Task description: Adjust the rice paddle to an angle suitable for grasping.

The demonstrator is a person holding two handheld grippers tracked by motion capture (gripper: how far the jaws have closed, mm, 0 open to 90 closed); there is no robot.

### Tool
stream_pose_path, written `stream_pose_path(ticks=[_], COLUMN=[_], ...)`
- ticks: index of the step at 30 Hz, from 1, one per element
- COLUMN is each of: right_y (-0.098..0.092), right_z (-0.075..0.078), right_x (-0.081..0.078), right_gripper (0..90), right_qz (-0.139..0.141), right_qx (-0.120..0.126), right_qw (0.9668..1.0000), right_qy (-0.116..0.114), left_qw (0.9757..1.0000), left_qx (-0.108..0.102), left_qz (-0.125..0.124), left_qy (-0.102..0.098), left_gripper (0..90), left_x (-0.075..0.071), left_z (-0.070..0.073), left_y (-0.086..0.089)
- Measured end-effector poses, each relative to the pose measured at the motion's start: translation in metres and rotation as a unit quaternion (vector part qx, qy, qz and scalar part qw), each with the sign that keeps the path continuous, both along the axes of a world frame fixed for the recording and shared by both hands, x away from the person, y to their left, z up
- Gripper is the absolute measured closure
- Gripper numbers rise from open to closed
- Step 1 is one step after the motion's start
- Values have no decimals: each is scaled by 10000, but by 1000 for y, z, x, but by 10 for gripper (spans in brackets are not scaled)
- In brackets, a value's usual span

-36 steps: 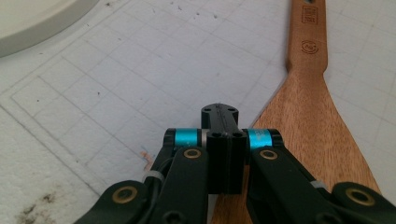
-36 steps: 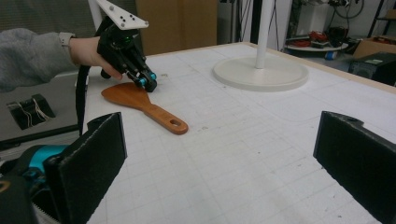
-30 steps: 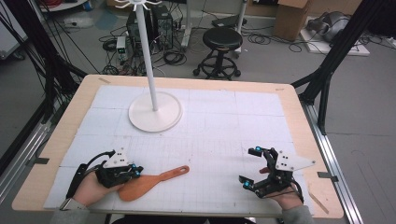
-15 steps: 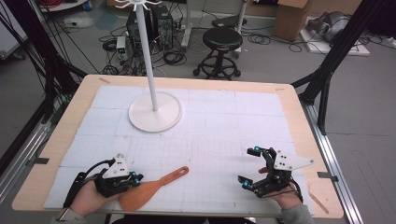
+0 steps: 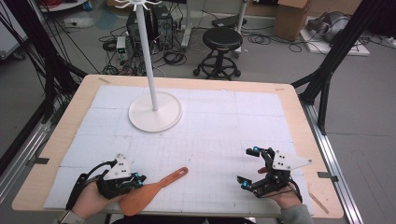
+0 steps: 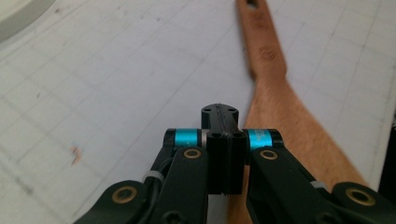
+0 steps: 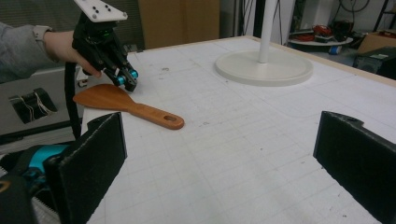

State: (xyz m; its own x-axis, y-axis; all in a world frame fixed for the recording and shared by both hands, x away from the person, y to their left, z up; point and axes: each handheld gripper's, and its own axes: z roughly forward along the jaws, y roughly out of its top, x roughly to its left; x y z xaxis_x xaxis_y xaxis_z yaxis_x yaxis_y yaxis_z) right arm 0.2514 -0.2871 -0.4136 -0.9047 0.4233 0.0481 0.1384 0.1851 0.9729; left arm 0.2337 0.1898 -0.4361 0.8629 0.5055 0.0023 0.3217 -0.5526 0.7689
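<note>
A brown wooden spatula [image 5: 149, 192] lies flat near the table's front edge, blade toward the person and handle pointing right and away. My left gripper [image 5: 139, 179] hovers just left of the blade, its jaws pressed together with nothing between them. In the left gripper view the shut fingertips [image 6: 219, 112] sit beside the spatula [image 6: 280, 107], apart from it. My right gripper [image 5: 248, 167] rests at the front right with its jaws wide open and nothing between them. The right gripper view shows the spatula [image 7: 126, 105] and the left gripper [image 7: 127, 79] over its blade.
A white stand with a round base [image 5: 155, 112] and a tall pole rises at the back left of the white gridded mat [image 5: 224, 126]. The wooden table edge [image 5: 299, 112] frames the mat. A stool and cables are on the floor behind.
My left gripper has drifted a little toward the front edge, closer to the spatula's blade. The right gripper has stayed where it was.
</note>
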Motion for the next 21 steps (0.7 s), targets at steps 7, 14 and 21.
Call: stream_pose_path(ticks=[7,14,21], right_y=[0,0,-1], right_z=[0,0,0], right_x=[-1,-2,-4], right_gripper=[14,15,15], right_qz=[1,2,-4], right_qx=[-29,-46,-82], right_qw=[10000,10000,10000], right_qy=[14,0,8], left_qw=[9994,9984,9969], left_qx=[-209,8,285], left_qz=[-266,-537,-697], left_qy=[87,174,207], left_gripper=[898,898,897], left_x=[0,-3,-5], left_z=[8,4,-1], left_y=[-22,-46,-62])
